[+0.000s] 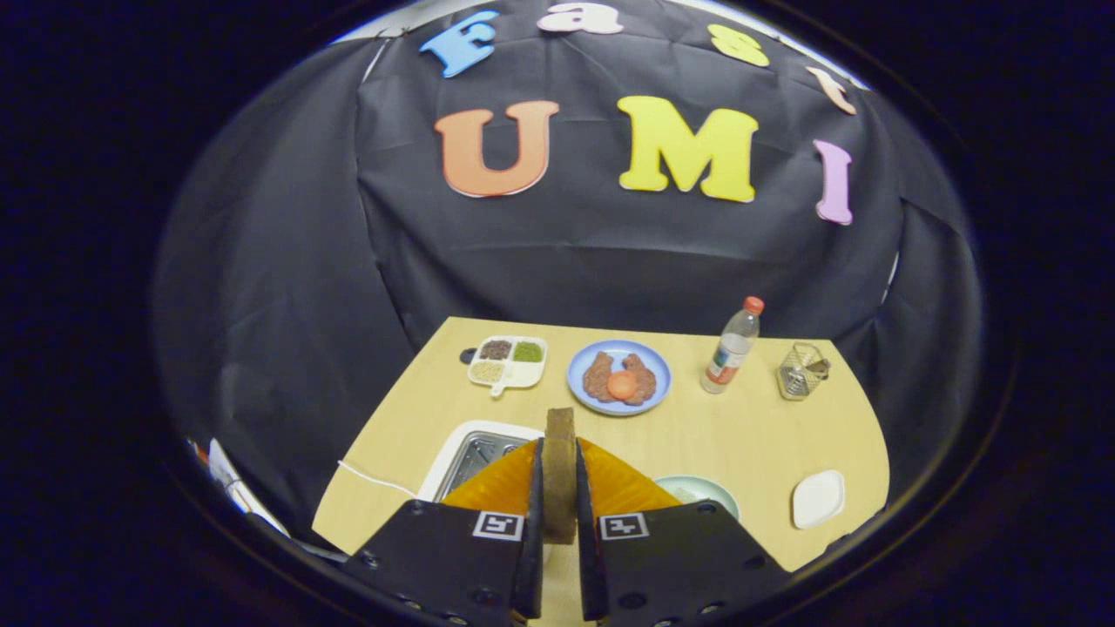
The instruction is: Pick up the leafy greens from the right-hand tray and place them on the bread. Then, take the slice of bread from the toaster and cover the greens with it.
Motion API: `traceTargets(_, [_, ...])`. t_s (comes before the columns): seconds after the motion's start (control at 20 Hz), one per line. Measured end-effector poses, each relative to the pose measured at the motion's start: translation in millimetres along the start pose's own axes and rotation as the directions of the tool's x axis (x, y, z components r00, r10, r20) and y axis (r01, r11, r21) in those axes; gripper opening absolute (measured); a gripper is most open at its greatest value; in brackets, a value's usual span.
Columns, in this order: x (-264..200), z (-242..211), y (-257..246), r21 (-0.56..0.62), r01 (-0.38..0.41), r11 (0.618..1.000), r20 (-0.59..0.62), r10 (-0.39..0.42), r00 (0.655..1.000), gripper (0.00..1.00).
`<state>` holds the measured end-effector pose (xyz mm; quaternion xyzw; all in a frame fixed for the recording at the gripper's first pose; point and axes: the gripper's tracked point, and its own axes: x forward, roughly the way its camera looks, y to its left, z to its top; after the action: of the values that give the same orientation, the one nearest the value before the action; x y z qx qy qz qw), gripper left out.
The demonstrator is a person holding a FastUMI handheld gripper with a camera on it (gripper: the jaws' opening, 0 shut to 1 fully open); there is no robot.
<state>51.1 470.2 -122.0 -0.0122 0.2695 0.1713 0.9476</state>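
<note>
Closest to the lens, the gripper (558, 488) had its jaws closed on a slice of bread (559, 461), which stood upright on edge between the two fingers with its brown crust facing the camera and its top rising just above the fingertips. Both fingers pressed against its flat faces.

Below and just beyond the fingers on their left sat a white-rimmed appliance with a metal interior, the toaster (475, 455), partly hidden by the gripper; a thin white cord (370, 476) ran off from it across the wooden table (749, 435). On the fingers' right, a pale green plate (707, 489) peeked out from behind the gripper, its contents too hidden to make out. I could not tell where the leafy greens lay. A small white square dish (818, 499) sat further right, near the table's edge.

Further back on the table, straight ahead of the bread, rested a blue plate (618, 376) carrying two brown patties with an orange round piece on top of them. To its left was a white divided tray (508, 361) with dark, green and pale fillings in separate compartments. To the plate's right stood a clear bottle (732, 348) with a red cap, upright, and beyond that a small wire basket (801, 370) near the far right corner.
</note>
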Motion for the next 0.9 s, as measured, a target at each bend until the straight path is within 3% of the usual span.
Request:
traceTargets(0.4, [36.5,-44.6,-88.5,0.129,0.149,0.980,-0.117,-0.134,0.984,0.17])
traceTargets(0.9, [85.5,-103.6,-103.0,0.264,0.115,0.958,-0.218,-0.057,0.974,0.17])
